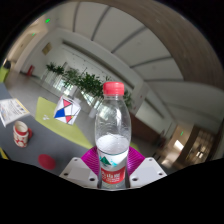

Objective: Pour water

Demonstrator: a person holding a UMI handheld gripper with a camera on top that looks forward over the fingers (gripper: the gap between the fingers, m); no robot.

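Between the fingers: bottle [113,135], upright, clear plastic, red cap on, water showing in the lower part.
Gripper [113,172]: both fingers sit tight against the bottle's base, pinching it; the magenta pads [93,160] show at either side of it.
Bottle label: a band near the base, white and teal above, red below; the writing on it is too small to read.
Surface: a grey tabletop [25,150] lies left of the bottle and below its level, with a yellow-green mat [50,108] laid on it.
Cup [21,132]: left of the bottle on the tabletop, white with a red pattern; its print cannot be read.
Red item [47,160]: left of the bottle, nearer than the cup, small and round, possibly a lid or cap.
Box [12,110]: far left of the bottle, beyond the cup, flat and white with some red and dark print, not legible.
Ball [66,110]: left of the bottle at about its shoulder height, faceted, with red, white and blue panels, resting on the mat.
Plants [85,82]: behind and left of the bottle, a row of green leafy bushes along the far side.
Room: large and bright, with a white ceiling [120,35] of curved ribbed panels above the bottle.
Windows [195,145]: right of the bottle, strongly lit.
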